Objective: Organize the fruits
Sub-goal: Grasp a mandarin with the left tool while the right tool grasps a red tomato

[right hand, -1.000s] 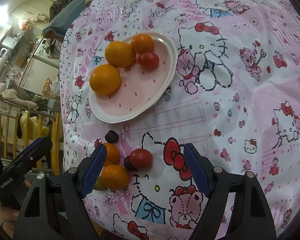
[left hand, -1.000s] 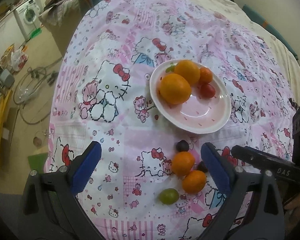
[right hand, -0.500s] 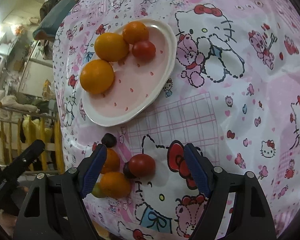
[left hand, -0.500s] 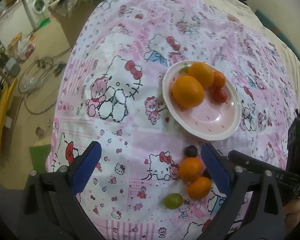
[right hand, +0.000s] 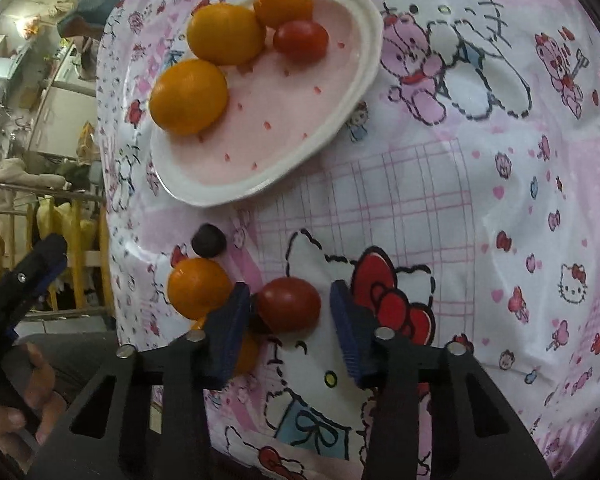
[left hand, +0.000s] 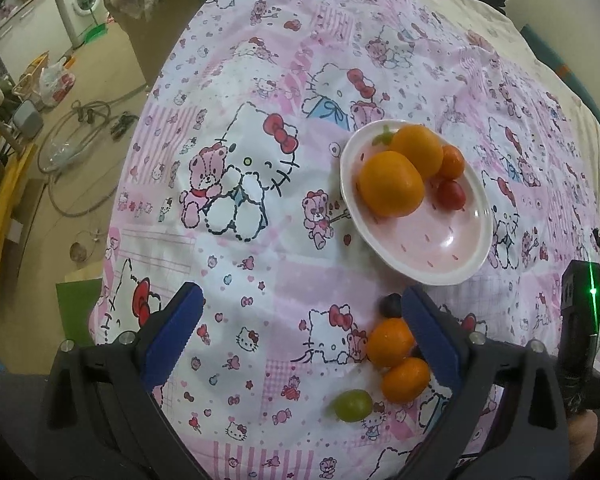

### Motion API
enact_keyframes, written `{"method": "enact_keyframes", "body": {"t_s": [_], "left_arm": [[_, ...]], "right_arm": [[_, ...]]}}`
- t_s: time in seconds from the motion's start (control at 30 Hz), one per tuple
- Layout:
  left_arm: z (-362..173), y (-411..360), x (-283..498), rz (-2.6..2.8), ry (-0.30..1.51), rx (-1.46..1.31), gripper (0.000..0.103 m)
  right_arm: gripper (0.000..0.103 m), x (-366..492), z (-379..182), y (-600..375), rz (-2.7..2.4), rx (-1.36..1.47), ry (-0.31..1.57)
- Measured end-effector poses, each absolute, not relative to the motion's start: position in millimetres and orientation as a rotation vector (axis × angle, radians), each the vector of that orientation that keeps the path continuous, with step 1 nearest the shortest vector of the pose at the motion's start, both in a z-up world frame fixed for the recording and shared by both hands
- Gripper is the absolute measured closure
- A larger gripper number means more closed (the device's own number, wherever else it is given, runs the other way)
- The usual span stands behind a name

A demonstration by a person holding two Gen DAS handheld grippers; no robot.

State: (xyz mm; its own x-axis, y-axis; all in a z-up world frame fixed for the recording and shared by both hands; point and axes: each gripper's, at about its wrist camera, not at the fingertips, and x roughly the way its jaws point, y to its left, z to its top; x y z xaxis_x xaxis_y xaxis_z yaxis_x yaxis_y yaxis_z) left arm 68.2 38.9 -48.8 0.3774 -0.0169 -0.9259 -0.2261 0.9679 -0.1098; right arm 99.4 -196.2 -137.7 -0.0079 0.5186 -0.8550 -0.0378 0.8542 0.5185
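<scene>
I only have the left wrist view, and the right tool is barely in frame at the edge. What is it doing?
Observer: The right tool is closing around a red tomato lying on the cloth.
Reviewer: Gripped yet?
Observer: Not yet. A gap shows between the tomato and the finger on the picture's right.
Reviewer: Anything crowding it?
Observer: A small dark fruit sits right beside the tomato, next to the other finger.

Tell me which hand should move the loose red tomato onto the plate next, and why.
Right. The right gripper already straddles the tomato, jaws closing around it, with the plate just ahead. The left gripper is open over bare cloth.
</scene>
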Motion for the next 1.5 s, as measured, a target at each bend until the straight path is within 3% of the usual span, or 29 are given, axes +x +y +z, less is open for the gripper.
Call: {"method": "enact_keyframes", "body": {"t_s": [0.07,0.33,0.4,0.67,0.83,0.9,1.5], "left_arm": [[-49.8,37.5,68.5,0.133,1.183,-0.230,0.005],[-66.9,16.4,72.5,0.073,1.251,-0.210,0.008],[-73.5,5.8,73.8,0.044,1.274,-0.202,0.017],[-107.3,-37.5,86.0,-0.036,1.380,-0.138,0.032],[-123.5,-49.6,89.0,-0.055,1.432,-0.127,0.046],[-127.7,-50.3,90.1,-0.055,1.450,-0.131,0.066],[-106.2,-50.4,80.1,-0.086,1.389,-0.100,0.068]], "right_arm": [[0.068,98.6,-138.4,-195.9,0.466,0.396,1.535],[0.069,97.3,-129.0,-212.2,0.461,0.443,1.488],[0.069,97.4,-125.4,-219.7,0.447,0.461,1.466],[0.069,90.9,-105.7,-252.1,0.409,0.500,1.384],[0.069,84.9,-102.3,-269.4,0.393,0.511,1.365],[0.069,84.6,-102.1,-272.0,0.389,0.510,1.364],[0.069,86.1,-99.9,-266.3,0.395,0.481,1.352]]}}
